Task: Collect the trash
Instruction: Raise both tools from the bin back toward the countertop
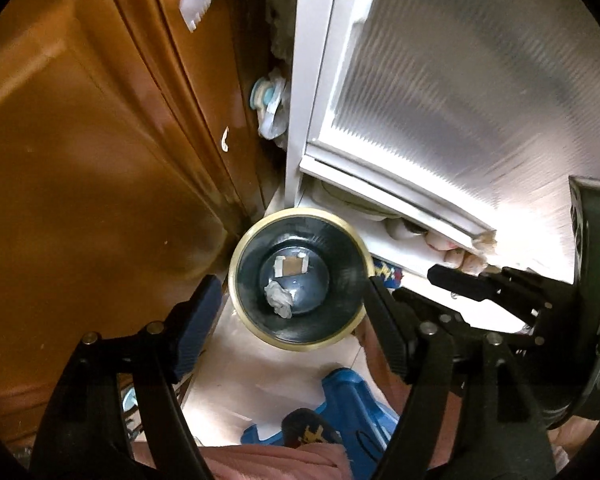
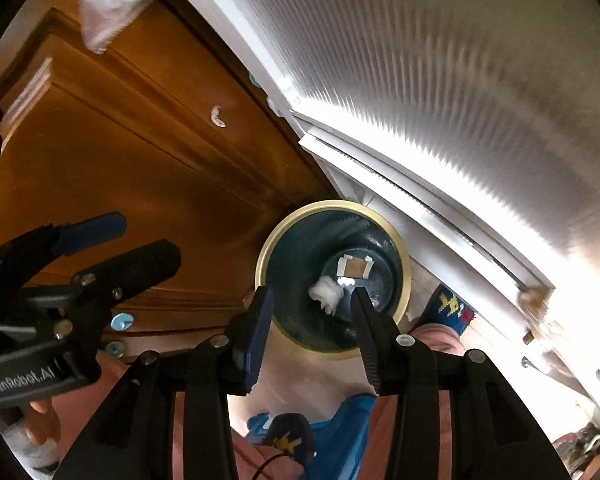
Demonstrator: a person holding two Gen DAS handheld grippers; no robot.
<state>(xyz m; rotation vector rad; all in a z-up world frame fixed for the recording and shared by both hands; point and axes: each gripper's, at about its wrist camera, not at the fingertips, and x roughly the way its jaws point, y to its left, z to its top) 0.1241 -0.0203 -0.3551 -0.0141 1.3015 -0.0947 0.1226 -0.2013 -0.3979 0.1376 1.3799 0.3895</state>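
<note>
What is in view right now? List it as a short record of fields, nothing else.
bin: dark round trash bin, pale rim, standing on the floor
contents: crumpled white wad and a taped brown patch at the bottom
left gripper: jaws open, empty, above the bin
right gripper: jaws open, empty, above the bin
surroundings: brown wooden door, white ribbed panel

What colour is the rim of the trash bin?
The rim is pale cream-yellow, and the bin is dark inside; the left wrist view shows it best.
</note>
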